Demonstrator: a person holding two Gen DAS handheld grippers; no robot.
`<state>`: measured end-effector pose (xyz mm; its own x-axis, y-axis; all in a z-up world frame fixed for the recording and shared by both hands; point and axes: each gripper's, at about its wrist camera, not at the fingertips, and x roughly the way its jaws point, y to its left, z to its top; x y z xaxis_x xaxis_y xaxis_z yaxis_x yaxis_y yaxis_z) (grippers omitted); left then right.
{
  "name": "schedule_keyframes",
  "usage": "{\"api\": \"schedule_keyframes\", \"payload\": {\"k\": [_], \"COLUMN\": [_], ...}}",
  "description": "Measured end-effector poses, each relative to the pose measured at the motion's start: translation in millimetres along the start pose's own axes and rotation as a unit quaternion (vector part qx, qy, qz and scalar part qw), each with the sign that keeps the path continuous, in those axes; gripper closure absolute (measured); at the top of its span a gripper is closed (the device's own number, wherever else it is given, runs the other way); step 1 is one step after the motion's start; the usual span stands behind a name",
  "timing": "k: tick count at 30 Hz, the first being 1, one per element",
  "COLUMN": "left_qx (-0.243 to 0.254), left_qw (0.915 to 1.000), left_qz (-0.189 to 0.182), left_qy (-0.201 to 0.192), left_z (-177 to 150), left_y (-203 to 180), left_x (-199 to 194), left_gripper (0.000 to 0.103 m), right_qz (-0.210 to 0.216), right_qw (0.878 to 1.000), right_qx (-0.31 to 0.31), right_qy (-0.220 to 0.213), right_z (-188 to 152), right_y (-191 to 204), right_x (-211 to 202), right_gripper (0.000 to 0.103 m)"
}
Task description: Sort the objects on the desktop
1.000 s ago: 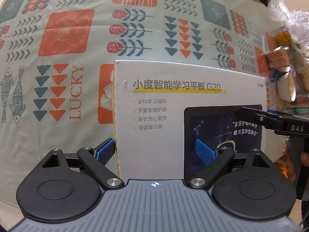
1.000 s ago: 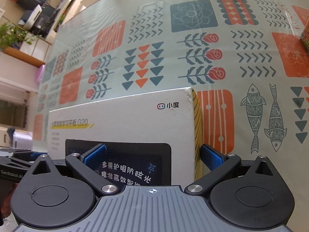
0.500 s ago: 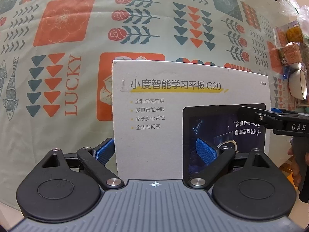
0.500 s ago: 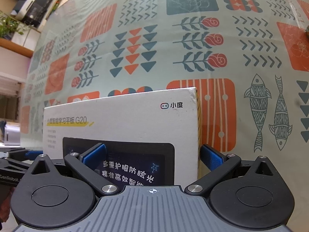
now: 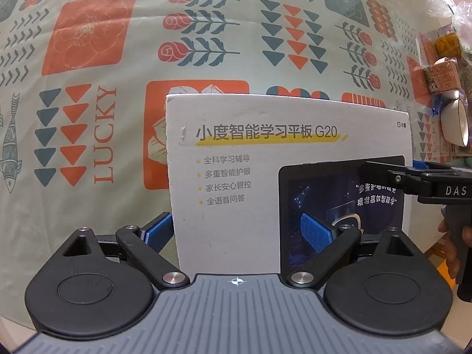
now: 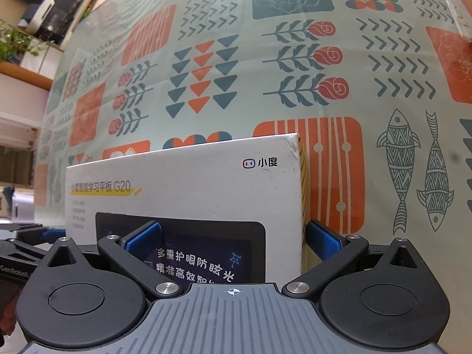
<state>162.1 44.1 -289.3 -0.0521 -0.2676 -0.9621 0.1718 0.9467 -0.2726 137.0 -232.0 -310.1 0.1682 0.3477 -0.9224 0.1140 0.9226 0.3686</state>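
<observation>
A white tablet box stood upright above a patterned desk. The left tool clamped its left end between half-closed jaws. The right tool likewise gripped its right end.

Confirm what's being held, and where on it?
Seemingly the white tablet box: the left gripper straddles its near left corner, the right gripper its near right corner. Pad contact can't be confirmed.

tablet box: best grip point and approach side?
Take the tablet box by its two short ends, one gripper each, coming in from the near edge. It is wide, thin and flat, too broad for one gripper. The left gripper straddles the left corner, one pad under and one over; the right gripper does the same at the right corner.
</observation>
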Motion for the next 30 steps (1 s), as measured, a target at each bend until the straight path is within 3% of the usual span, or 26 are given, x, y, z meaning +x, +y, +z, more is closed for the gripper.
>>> {"api": "schedule_keyframes", "payload": {"k": [4,10,12,15,21,23,27,30], "left_qx": [-0.008,-0.058,-0.059,-0.018,0.016,0.019,0.023,0.013], "left_qw": [0.9999,0.9981,0.9981,0.9958,0.9842,0.9819,0.9783,0.9768], "left_qz": [-0.006,-0.020,-0.010,0.052,0.096,0.105,0.102,0.103], "left_qy": [-0.003,0.007,-0.015,-0.073,-0.148,-0.156,-0.179,-0.187], "left_z": [-0.9,-4.8,-14.0,-31.8,-73.8,-87.9,-115.3,-130.5], "left_y": [3.5,20.1,18.0,-1.8,-42.8,-55.4,-74.1,-84.5], "left_x": [-0.2,-8.5,-21.9,-50.6,-94.3,-101.6,-114.4,-120.8], "left_gripper": [0.000,0.000,0.000,0.000,0.000,0.000,0.000,0.000], "right_qz": [0.001,-0.026,-0.031,-0.049,-0.095,-0.132,-0.189,-0.187], "right_qw": [1.000,0.998,0.995,0.985,0.952,0.946,0.944,0.945], "right_qx": [0.009,0.019,-0.002,-0.039,-0.078,-0.075,-0.065,-0.070], "right_qy": [-0.010,-0.060,-0.094,-0.160,-0.279,-0.288,-0.262,-0.258], "right_z": [-2.8,-19.3,-24.9,-35.6,-69.3,-77.1,-89.3,-101.7], "right_y": [-1.4,10.2,19.4,35.8,56.2,54.0,43.9,35.6], "right_x": [-2.4,-18.6,-34.8,-65.7,-119.4,-126.6,-129.7,-136.2], "right_gripper": [0.000,0.000,0.000,0.000,0.000,0.000,0.000,0.000]}}
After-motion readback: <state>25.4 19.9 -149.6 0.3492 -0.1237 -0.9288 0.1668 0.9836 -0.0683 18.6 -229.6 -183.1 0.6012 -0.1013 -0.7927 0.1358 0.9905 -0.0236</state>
